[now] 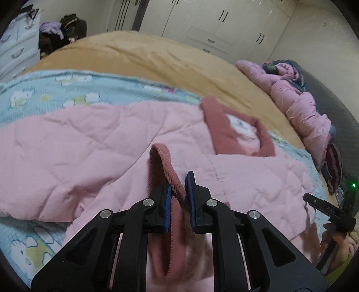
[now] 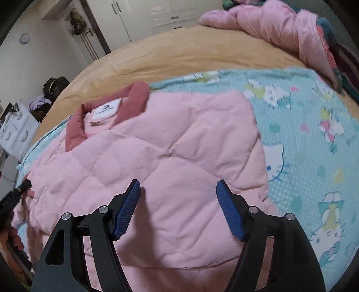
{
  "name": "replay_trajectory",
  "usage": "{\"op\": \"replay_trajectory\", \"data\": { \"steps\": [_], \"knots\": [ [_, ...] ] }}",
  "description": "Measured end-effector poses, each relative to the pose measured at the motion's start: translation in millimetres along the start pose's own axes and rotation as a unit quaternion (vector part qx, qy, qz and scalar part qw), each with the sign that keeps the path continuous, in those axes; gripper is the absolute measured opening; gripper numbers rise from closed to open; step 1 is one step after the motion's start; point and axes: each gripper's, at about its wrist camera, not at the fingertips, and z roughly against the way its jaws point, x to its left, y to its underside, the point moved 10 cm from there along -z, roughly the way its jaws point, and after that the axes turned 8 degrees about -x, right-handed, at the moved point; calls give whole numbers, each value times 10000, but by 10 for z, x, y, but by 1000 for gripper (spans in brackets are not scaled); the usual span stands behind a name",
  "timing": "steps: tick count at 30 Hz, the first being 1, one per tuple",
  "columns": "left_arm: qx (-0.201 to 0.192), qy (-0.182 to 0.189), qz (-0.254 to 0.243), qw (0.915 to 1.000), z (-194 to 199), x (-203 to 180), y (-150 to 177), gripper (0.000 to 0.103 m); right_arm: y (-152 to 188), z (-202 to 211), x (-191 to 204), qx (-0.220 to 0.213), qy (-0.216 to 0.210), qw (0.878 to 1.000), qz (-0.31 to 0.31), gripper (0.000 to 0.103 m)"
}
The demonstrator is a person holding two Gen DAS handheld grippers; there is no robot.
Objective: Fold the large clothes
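Observation:
A pink quilted jacket [image 1: 94, 143] with a dark pink collar [image 1: 215, 121] lies spread on a bed. My left gripper [image 1: 179, 184] is shut on the jacket's ribbed dark pink cuff [image 1: 166, 166] and holds the sleeve end over the jacket body. In the right wrist view the jacket [image 2: 170, 143] lies flat with its collar [image 2: 134, 94] at the far left. My right gripper [image 2: 178, 188] is open and empty just above the jacket's near part. The right gripper also shows at the right edge of the left wrist view [image 1: 323, 209].
A light blue cartoon-print sheet [image 2: 314, 134] lies under the jacket on a tan bedspread [image 1: 157, 56]. A second pink puffy jacket [image 1: 298, 101] lies piled at the bed's far side. White wardrobes [image 1: 213, 20] and a drawer unit [image 1: 15, 45] stand beyond the bed.

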Motion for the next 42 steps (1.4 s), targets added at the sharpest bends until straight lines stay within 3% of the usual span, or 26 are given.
{"op": "replay_trajectory", "data": {
  "steps": [9, 11, 13, 16, 19, 22, 25, 30, 33, 42],
  "knots": [
    [266, -169, -40, 9995, -139, 59, 167, 8, 90, -106, -18, 64, 241, 9995, 193, 70],
    [111, -227, -157, 9996, 29, 13, 85, 16, 89, 46, 77, -42, 45, 9999, 149, 71],
    [-124, -314, -283, 9990, 209, -49, 8, 44, 114, 189, 218, -187, -180, 9994, 219, 78],
    [-252, -129, -407, 9988, 424, -296, 23, 53, 277, 242, 405, -119, -242, 9982, 529, 85],
    [-16, -4, -644, 9979, 414, -543, 203, 68, 424, 164, 443, 79, -172, 9981, 594, 86],
    [386, -49, -757, 9964, 244, -644, 490, 75, 545, 27, 401, 259, 65, 9973, 681, 89],
    [729, -225, -634, 9951, 18, -544, 722, 78, 546, -57, 391, 316, 58, 9973, 659, 90],
    [676, -224, -629, 9955, 49, -549, 716, 82, 564, 43, 419, 206, -21, 9977, 645, 94],
    [552, -106, -359, 9978, 163, -566, 651, 94, 540, 253, 505, 58, -329, 9986, 408, 96],
    [200, -246, 222, 9993, 615, -450, 479, 94, 557, 668, 678, -120, -491, 9982, 332, 99]
  ]
}}
